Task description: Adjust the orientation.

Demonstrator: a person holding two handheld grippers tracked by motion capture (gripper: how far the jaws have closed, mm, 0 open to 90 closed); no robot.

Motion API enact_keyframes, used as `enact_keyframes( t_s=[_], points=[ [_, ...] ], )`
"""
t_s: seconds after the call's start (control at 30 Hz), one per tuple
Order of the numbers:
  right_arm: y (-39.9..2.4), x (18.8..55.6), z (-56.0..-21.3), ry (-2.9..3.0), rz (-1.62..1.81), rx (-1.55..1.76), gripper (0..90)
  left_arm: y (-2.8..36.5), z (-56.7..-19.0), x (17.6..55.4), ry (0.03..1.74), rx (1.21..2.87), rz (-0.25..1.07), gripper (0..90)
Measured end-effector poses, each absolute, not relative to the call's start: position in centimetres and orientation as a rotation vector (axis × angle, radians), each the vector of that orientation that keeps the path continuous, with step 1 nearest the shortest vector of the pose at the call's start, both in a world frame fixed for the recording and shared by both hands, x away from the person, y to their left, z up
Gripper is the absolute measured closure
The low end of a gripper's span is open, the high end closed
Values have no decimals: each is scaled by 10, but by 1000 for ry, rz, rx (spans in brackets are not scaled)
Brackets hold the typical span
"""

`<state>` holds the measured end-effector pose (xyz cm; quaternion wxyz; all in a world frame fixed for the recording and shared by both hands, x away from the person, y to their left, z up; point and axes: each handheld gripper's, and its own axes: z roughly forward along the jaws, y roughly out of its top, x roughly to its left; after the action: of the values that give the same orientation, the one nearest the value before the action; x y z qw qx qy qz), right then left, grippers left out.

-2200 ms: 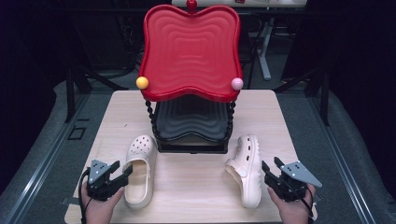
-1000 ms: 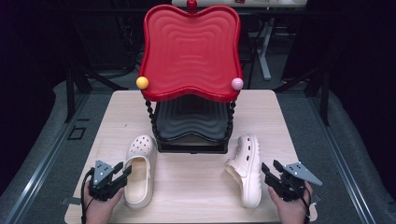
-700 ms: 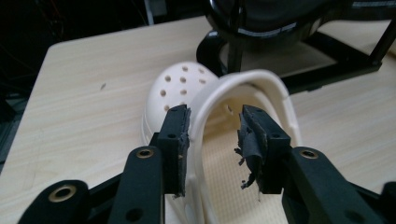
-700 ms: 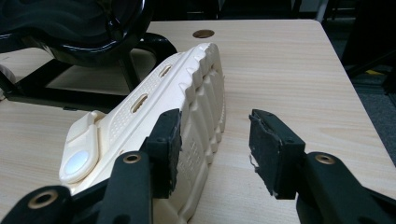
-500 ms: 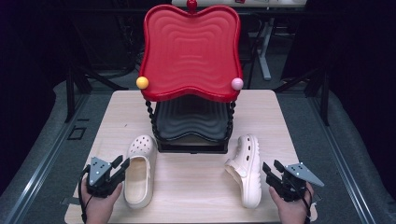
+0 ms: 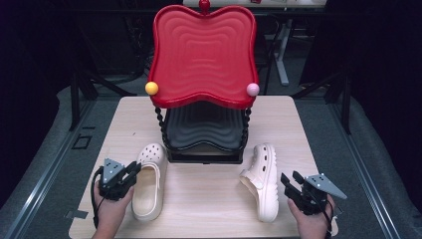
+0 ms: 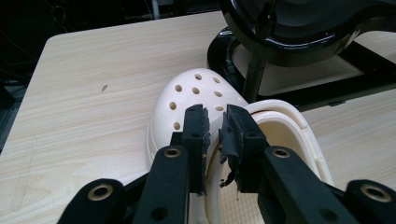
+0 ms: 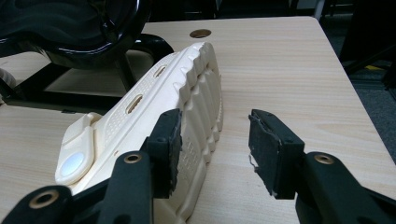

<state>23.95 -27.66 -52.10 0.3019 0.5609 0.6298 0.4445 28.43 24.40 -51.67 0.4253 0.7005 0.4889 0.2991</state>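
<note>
Two cream clogs lie on the wooden table point(image 6: 209, 199). The left clog point(image 6: 149, 186) point(image 7: 196, 93) sits upright, toe toward the rack. My left gripper point(image 6: 133, 172) point(image 7: 213, 135) has just been closing its jaws, and they now pinch the side rim of that clog's opening. The right clog point(image 6: 263, 179) point(image 8: 154, 107) lies tipped on its side, ridged sole facing right. Just behind its heel, my right gripper point(image 6: 288, 179) point(image 8: 215, 149) stands open, one jaw against the sole and the other over bare table.
A two-tier rack stands mid-table behind the clogs, with a red wavy tray point(image 6: 204, 55) on top and a black tray point(image 6: 204, 129) below on twisted posts. Its black base point(image 7: 299, 84) is close to the left clog's toe. Dark floor surrounds the table.
My left gripper has edged forward onto the left clog and its jaws have closed onto the rim. The right gripper and both clogs have stayed where they were.
</note>
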Motion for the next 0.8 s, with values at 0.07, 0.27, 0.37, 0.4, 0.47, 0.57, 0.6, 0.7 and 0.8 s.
enact_keyframes(
  t_s=[0.07,0.27,0.37,0.4,0.47,0.57,0.6,0.7,0.8],
  points=[
    [-277,239,-521,1668,1183,1495,534,245,-518,282,1228,1743,742,792],
    [-276,239,-520,1658,1187,1491,533,247,-518,274,1201,1759,725,725],
    [-277,238,-520,1654,1185,1490,534,246,-522,272,1188,1762,747,697],
    [-276,238,-519,1654,1187,1489,534,245,-522,271,1183,1772,764,679],
    [-275,238,-519,1654,1186,1484,535,244,-523,271,1176,1779,784,672],
    [-275,238,-519,1654,1186,1478,535,242,-525,269,1154,1795,825,663],
    [-275,238,-519,1659,1182,1477,535,241,-525,268,1155,1805,829,659],
    [-275,238,-519,1658,1183,1474,535,242,-525,267,1156,1819,826,650],
    [-276,238,-520,1650,1190,1480,535,243,-526,268,1158,1824,827,651]
  ],
)
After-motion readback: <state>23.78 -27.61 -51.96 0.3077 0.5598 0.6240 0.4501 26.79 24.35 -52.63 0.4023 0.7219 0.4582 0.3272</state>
